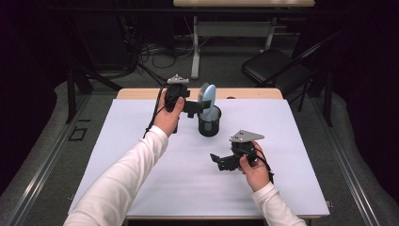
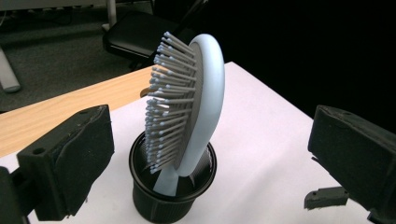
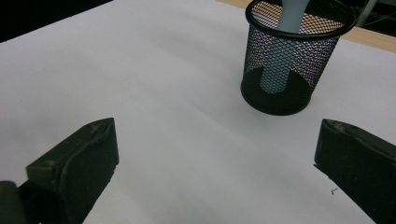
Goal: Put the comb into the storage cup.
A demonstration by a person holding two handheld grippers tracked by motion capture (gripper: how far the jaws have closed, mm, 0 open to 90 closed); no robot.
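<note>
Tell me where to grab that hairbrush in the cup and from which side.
Grip the hairbrush by its smooth blue head edges, coming from the side with the left gripper, whose jaws stand open around it. The handle is sunk in the mesh cup, and the bristles would slip.

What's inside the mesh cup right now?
The mesh cup holds one light blue hairbrush, handle down, bristled head leaning out above the rim. The handle shows through the mesh down to the solid base band, which hides its tip. Nothing else visible inside.
</note>
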